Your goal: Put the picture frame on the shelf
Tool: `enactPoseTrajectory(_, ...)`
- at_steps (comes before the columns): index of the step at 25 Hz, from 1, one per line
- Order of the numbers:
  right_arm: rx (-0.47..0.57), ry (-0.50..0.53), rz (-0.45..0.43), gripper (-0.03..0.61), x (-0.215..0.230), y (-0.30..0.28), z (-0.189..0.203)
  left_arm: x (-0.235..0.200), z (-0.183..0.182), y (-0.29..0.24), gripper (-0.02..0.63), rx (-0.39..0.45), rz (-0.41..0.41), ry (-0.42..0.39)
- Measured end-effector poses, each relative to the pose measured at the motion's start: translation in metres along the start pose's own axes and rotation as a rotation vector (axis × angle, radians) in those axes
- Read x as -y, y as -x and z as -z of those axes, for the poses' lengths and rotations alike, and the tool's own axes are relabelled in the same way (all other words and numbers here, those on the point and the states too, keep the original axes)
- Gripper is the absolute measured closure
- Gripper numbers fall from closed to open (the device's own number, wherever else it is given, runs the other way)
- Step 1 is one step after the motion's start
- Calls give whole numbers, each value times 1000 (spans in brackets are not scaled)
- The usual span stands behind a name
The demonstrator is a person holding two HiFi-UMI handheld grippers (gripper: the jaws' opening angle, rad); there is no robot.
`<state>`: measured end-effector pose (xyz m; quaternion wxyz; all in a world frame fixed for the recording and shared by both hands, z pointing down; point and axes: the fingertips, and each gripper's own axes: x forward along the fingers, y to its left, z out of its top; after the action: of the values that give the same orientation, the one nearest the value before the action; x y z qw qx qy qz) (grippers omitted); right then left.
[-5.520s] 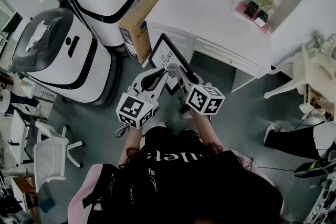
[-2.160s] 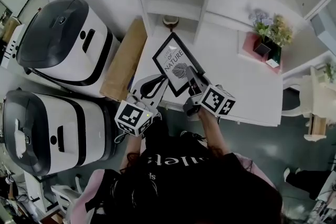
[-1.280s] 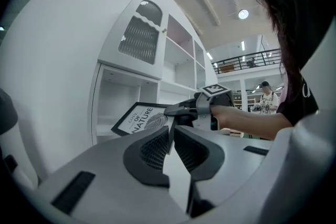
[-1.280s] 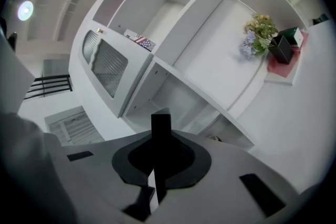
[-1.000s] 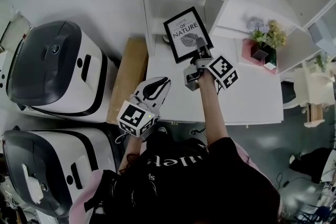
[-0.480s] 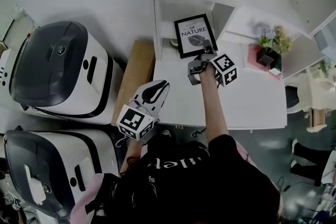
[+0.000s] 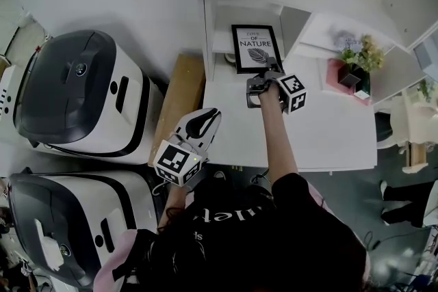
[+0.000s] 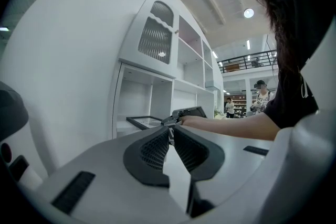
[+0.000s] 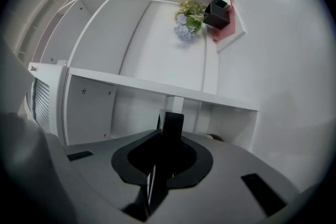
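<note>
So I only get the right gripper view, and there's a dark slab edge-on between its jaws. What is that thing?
Observer: The head view shows its face. It's the picture frame, black-edged, with a leaf print and the word NATURE.
Operator: Where is it relative to the shelf?
Observer: The right gripper grips its lower edge, and the frame stands at the mouth of the shelf's lowest open compartment, at desk level.
Operator: And the other gripper?
Observer: The left gripper hangs over the desk's left edge, jaws together, empty.
</note>
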<state>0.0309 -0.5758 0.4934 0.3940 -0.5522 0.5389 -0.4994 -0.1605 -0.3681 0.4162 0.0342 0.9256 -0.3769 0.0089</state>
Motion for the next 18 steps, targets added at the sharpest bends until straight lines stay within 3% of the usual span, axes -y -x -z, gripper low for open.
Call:
enactPoseTrajectory(9,49,39,6,522,-3,-17,0,-10,7,6,572,-22,-23,7)
enactPoseTrajectory(16,13,105,-28,518,-5,-15,0,-13,11,12,572,-26,-33,15)
enactPoseTrajectory(17,1,121,-41,475,-8,-14,0,-12,12,13,572,-27,-33,16)
enactPoseTrajectory(18,-12,134,-59,376,-11,-12,0,-11,12,14,572,-27,-32,19)
